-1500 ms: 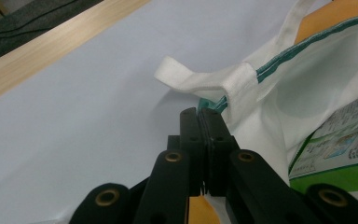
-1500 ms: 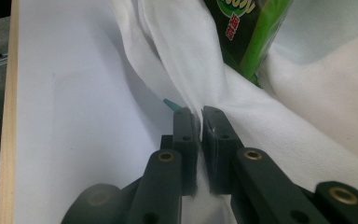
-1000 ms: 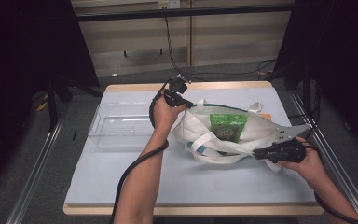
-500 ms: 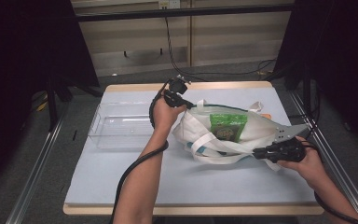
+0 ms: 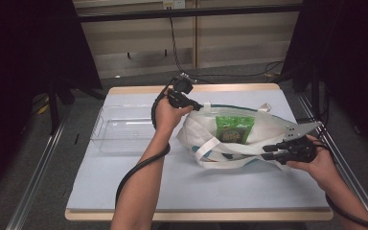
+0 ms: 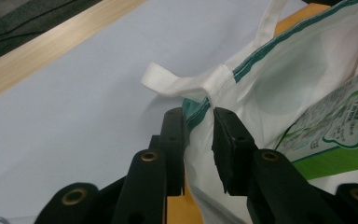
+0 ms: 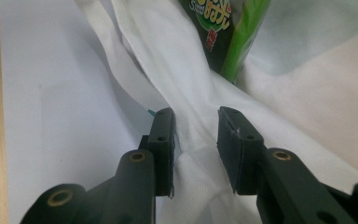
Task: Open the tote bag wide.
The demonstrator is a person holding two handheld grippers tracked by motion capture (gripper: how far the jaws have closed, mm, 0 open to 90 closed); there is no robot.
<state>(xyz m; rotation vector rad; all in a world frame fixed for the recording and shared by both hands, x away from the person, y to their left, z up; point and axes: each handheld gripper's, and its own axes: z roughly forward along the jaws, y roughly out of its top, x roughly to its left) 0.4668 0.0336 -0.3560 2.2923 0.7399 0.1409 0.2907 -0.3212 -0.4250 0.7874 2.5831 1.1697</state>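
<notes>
A white tote bag [image 5: 273, 129] with a teal-trimmed rim lies open on the pale blue table [image 5: 196, 187], a green snack packet [image 5: 234, 128] inside it. My left gripper [image 5: 196, 104] is at the bag's far rim. In the left gripper view the bag [image 6: 279, 79] has its teal rim between that gripper's [image 6: 198, 116] parted jaws, which have just been opening; the packet [image 6: 340, 135] lies to the right. My right gripper [image 5: 267, 152] sits at the bag's near right. In its own view, this gripper [image 7: 193, 116] has jaws that have just been opening, with loose white bag [image 7: 182, 70] fabric between them, below the packet [image 7: 223, 28].
A clear plastic bin [image 5: 124, 129] stands on the table left of the bag, beside my left forearm. The bag's white handles [image 5: 211, 153] trail over the table toward the near side. Metal rails run along both sides of the table.
Both grippers' jaws have parted and let go of the bag's fabric. Both hands have stayed where they were, and the bag and packet lie as before.
</notes>
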